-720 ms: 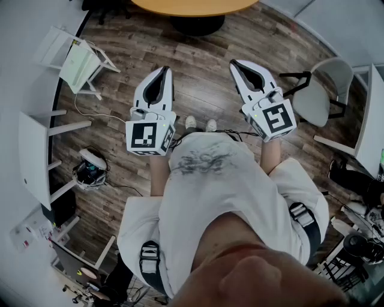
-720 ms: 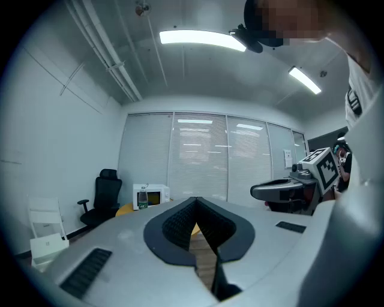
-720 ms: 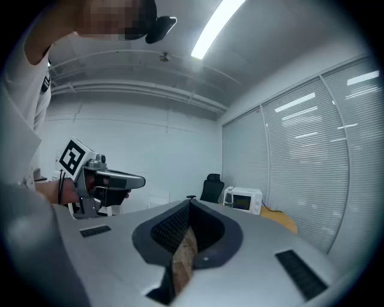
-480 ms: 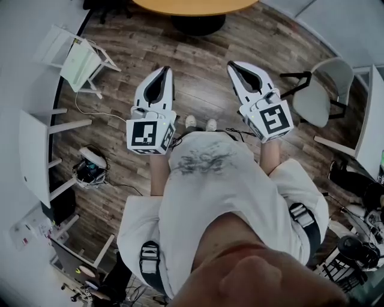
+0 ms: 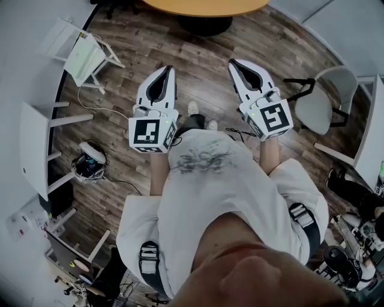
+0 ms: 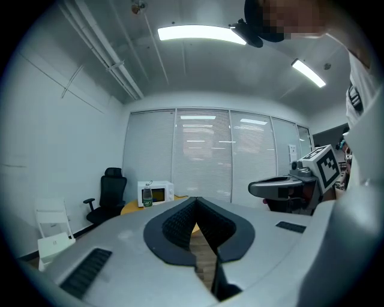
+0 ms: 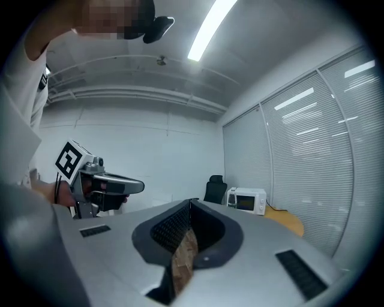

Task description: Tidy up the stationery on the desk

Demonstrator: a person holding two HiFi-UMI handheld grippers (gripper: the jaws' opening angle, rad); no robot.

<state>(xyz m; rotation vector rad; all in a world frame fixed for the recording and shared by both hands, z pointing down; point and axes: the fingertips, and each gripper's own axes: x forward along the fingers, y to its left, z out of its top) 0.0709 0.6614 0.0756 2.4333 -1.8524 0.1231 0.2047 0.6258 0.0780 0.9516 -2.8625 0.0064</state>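
No stationery shows in any view. Both grippers are held out at waist height over the wooden floor [image 5: 204, 78], pointing away from the person. The left gripper [image 5: 167, 69] has its jaws meeting at the tips with nothing between them; in the left gripper view it [image 6: 195, 199] points toward a round orange table [image 6: 135, 207]. The right gripper [image 5: 233, 62] is likewise shut and empty, and in the right gripper view it [image 7: 191, 201] points across the room. Each gripper appears in the other's view, off to the side.
The round orange table [image 5: 204, 6] stands ahead, with a microwave [image 6: 155, 193] and a bottle on it. A black office chair [image 6: 111, 189] is beside it. A white chair [image 5: 321, 99] and a desk edge [image 5: 369, 132] are at the right, white racks [image 5: 84, 57] at the left.
The head view has shifted a little downward across the room. Both grippers stay shut and in nearly the same place; the right one has edged slightly left.
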